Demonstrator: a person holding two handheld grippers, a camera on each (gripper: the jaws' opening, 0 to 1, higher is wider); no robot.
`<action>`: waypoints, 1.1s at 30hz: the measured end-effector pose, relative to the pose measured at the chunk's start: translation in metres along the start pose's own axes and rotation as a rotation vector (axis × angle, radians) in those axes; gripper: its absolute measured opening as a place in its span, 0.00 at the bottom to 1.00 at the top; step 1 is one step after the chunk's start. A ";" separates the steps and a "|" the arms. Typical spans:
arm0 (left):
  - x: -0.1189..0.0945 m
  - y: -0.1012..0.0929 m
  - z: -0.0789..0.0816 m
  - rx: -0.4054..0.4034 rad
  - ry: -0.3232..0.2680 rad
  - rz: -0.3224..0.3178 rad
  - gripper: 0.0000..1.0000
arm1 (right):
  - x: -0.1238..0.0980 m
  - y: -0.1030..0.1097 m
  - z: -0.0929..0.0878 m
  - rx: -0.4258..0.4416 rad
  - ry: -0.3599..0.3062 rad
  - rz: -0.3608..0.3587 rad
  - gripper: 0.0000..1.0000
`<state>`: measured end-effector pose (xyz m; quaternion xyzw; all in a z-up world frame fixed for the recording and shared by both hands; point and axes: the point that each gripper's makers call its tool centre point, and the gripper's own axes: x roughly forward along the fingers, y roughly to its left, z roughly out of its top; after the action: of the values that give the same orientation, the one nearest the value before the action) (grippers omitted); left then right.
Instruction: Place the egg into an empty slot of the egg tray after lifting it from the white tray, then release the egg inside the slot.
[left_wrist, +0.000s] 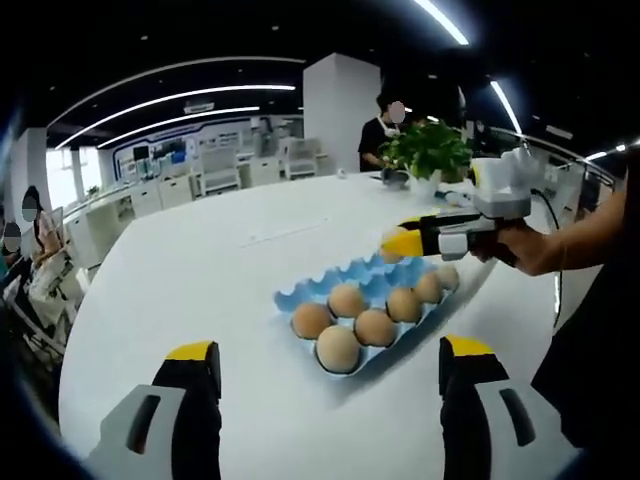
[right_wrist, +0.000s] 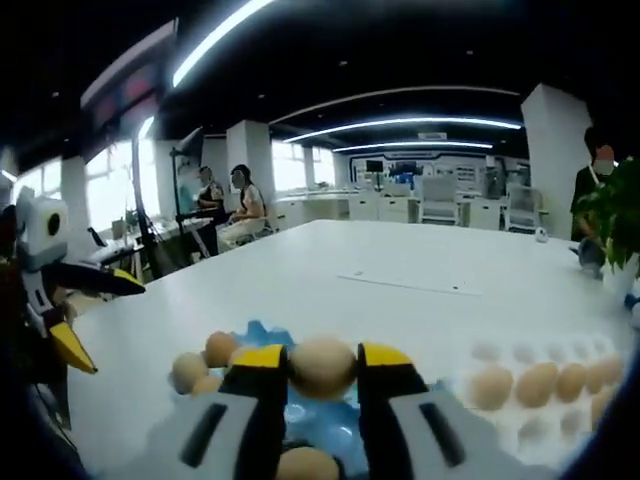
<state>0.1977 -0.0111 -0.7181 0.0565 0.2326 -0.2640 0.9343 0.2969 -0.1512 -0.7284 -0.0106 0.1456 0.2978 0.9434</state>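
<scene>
In the left gripper view my left hand-held gripper (left_wrist: 328, 375) hangs wide and empty at the bottom; the blue egg tray (left_wrist: 372, 310) sits centre on the surface (left_wrist: 200, 270). Right of it, in the right gripper view, my right hand-held gripper (right_wrist: 322, 375) pinches the egg (right_wrist: 322, 366) over the tray. White tray (right_wrist: 540, 400) lies lower right. I judge I should lower it gently into a bare slot, then part the jaws.

Opposed views — both share the blue egg tray (left_wrist: 372, 300), right nearer.
</scene>
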 end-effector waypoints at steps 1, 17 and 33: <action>0.000 0.000 0.000 0.000 0.002 0.000 0.91 | 0.003 0.003 -0.002 -0.005 0.004 0.011 0.27; -0.002 0.003 -0.003 -0.005 0.007 0.005 0.89 | 0.022 0.020 -0.024 0.015 0.060 0.047 0.27; -0.002 0.004 -0.006 -0.009 0.012 0.001 0.88 | 0.022 0.018 -0.034 0.084 0.085 0.041 0.27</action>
<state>0.1960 -0.0050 -0.7229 0.0537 0.2392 -0.2622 0.9334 0.2949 -0.1280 -0.7657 0.0195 0.1979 0.3102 0.9297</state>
